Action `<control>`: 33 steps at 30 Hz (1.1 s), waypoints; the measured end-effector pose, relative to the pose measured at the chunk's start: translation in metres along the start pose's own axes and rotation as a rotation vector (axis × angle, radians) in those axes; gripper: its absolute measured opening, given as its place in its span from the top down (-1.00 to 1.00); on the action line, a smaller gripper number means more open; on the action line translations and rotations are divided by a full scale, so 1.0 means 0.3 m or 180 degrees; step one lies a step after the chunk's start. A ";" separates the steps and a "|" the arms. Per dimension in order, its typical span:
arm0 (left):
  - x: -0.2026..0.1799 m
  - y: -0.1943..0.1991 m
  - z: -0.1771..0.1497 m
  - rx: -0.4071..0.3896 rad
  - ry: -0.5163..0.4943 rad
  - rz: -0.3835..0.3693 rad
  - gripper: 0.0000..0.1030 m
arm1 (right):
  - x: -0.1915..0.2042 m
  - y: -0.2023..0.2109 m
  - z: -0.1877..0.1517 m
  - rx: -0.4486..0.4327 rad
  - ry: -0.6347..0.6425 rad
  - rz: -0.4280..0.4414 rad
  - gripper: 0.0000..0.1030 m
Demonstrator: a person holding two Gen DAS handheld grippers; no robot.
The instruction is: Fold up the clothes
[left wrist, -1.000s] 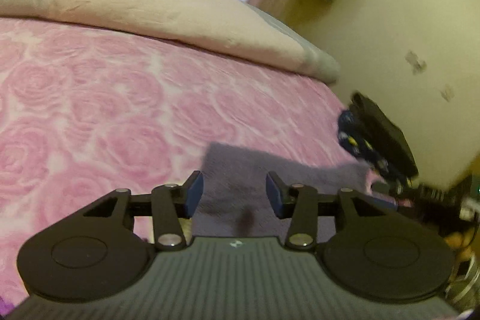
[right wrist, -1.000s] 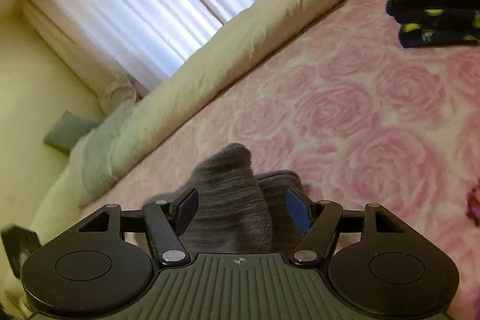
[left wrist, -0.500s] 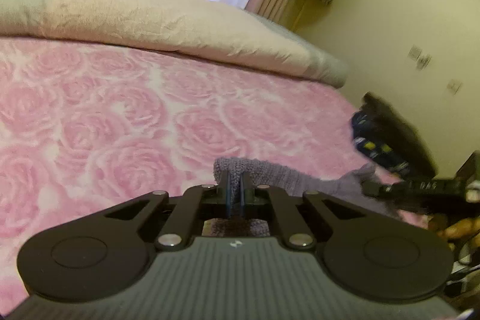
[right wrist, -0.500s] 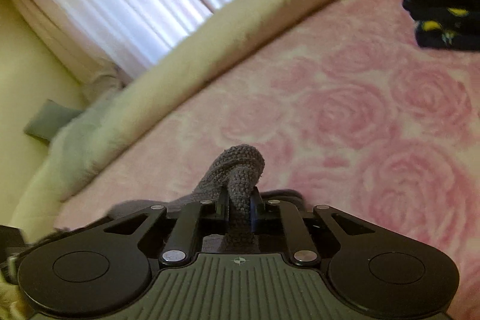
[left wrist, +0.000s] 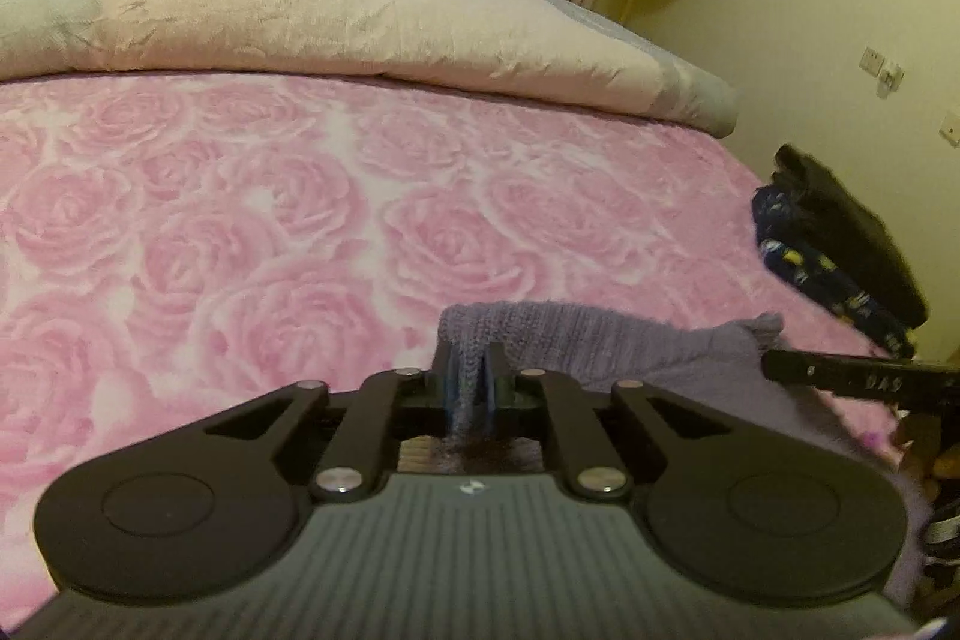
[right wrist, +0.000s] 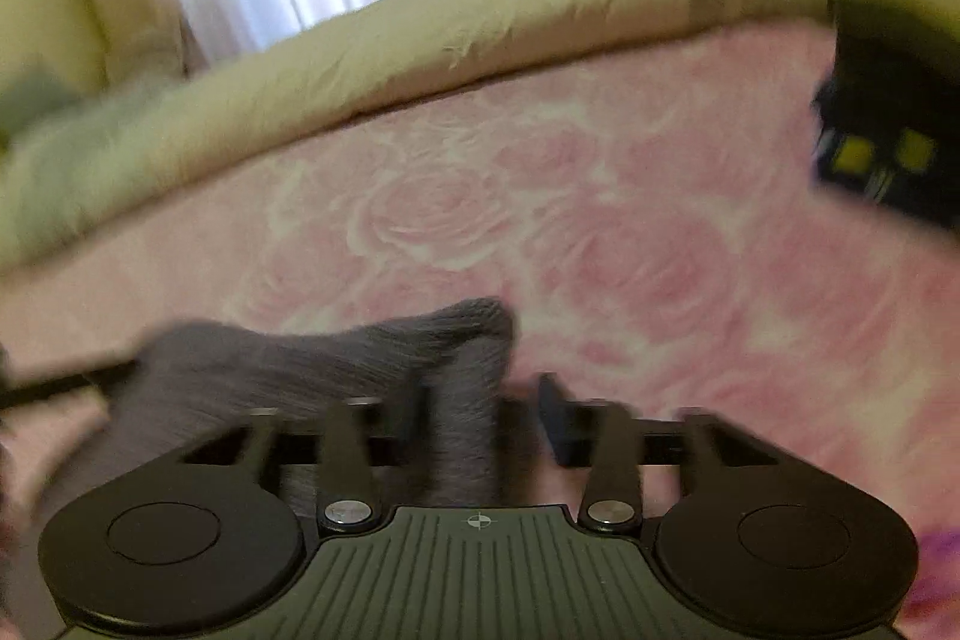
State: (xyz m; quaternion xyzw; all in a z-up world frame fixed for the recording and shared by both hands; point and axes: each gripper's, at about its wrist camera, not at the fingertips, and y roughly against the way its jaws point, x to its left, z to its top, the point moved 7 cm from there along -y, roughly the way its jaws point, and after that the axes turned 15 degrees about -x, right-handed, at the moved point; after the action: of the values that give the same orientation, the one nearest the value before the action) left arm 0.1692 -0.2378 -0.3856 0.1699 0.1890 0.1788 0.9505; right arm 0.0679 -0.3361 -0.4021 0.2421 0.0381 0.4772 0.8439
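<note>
While the left tongs pinch the grey knitted garment above the rose-patterned bed, the right tongs stand parted around it.

Hardly anything can be read here. In the left wrist view, the thin black bar reaching in from the right edge carries a few pale characters, too blurred and small to make out. The grey ribbed housing of each gripper bears only a small white emblem, not lettering.
</note>
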 end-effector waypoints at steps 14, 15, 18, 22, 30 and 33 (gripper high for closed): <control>-0.183 -0.160 -0.107 0.0175 -0.0640 -0.0153 0.69 | 0.129 -0.093 -0.057 0.0089 0.0284 0.0116 0.10; -0.168 -0.164 -0.108 0.0173 -0.0517 -0.0167 0.69 | 0.110 -0.113 -0.072 0.0137 0.0209 0.0112 0.10; -0.159 -0.155 -0.094 0.0197 -0.0484 -0.0168 0.69 | 0.064 -0.122 -0.095 0.0161 0.0050 0.0037 0.09; -0.140 -0.049 -0.041 0.0140 -0.0384 -0.0081 0.72 | 0.064 0.016 -0.061 0.0008 -0.0158 0.0067 0.10; -0.242 0.317 -0.045 -0.0171 -0.0343 -0.0465 0.74 | 0.144 0.433 0.006 -0.0600 -0.0075 0.0148 0.11; -0.325 0.337 -0.133 -0.0115 -0.0547 -0.0530 0.73 | 0.199 0.418 -0.066 -0.0508 0.0082 0.0179 0.25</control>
State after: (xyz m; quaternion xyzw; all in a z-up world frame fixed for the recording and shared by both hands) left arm 0.0403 -0.1781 -0.3516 0.1512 0.1171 0.0875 0.9776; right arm -0.0042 -0.2260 -0.3538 0.1689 0.0039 0.5053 0.8463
